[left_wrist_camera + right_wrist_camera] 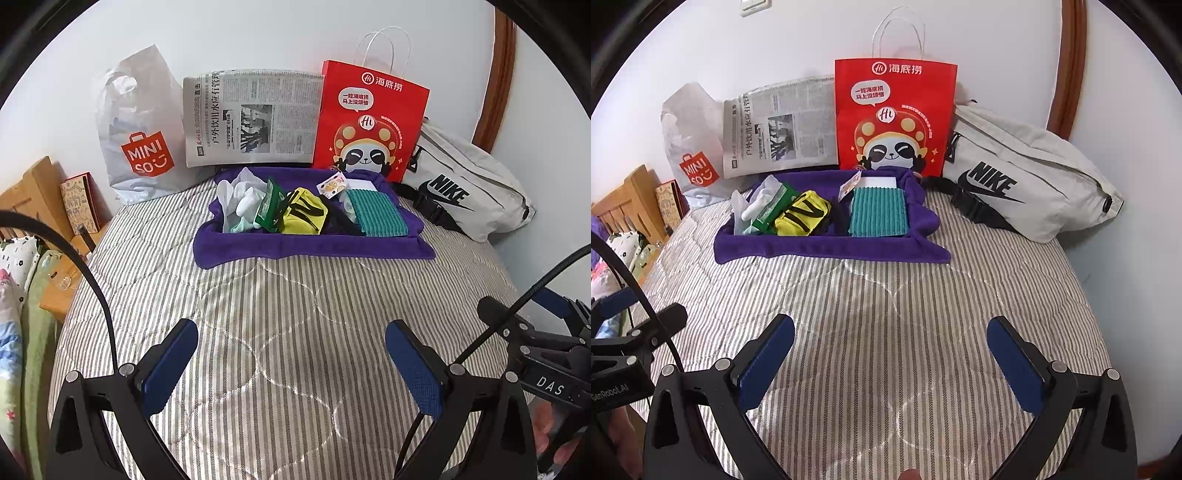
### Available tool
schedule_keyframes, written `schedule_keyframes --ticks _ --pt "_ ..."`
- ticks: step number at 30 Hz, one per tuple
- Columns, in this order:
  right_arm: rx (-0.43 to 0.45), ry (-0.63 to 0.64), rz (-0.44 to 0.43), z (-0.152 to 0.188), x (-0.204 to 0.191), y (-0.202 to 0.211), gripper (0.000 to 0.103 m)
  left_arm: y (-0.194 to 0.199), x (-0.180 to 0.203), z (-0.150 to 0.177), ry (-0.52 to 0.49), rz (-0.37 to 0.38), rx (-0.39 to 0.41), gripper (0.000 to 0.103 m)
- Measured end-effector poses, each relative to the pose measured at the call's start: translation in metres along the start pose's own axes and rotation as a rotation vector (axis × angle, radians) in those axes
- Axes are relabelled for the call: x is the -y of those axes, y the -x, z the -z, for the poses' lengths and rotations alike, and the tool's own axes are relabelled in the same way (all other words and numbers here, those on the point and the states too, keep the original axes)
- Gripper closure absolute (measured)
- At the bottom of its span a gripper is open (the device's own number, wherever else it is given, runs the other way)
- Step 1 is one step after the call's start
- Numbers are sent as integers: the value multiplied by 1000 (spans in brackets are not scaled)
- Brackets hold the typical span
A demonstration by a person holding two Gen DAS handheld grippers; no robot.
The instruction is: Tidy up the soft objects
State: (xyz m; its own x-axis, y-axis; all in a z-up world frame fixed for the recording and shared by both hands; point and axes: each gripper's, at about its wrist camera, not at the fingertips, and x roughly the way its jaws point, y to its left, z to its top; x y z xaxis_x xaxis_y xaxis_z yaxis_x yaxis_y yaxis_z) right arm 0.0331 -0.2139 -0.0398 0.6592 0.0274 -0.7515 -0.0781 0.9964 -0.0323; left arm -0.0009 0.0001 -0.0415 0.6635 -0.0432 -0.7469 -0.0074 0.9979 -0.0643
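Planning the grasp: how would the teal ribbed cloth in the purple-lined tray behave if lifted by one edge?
The teal ribbed cloth lies flat and folded, so it is probably floppy; lifted, it would likely drape and unfold. It looks light. Its ribbed weave should grip the tongs' pads rather than slip.

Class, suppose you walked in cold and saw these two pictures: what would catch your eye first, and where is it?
The bright red paper bag with a cartoon panda stands against the wall at the back, between a newspaper and a pale Nike bag. Just in front of it, a purple cloth tray on the striped bedcover holds a yellow pouch and a teal ribbed cloth. Both grippers, left and right, are open and empty.
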Motion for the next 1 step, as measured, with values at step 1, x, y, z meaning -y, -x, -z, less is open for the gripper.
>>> schedule_keyframes --ticks 1 --pt "0 -1 1 0 0 -1 0 0 0 0 -1 4 -1 1"
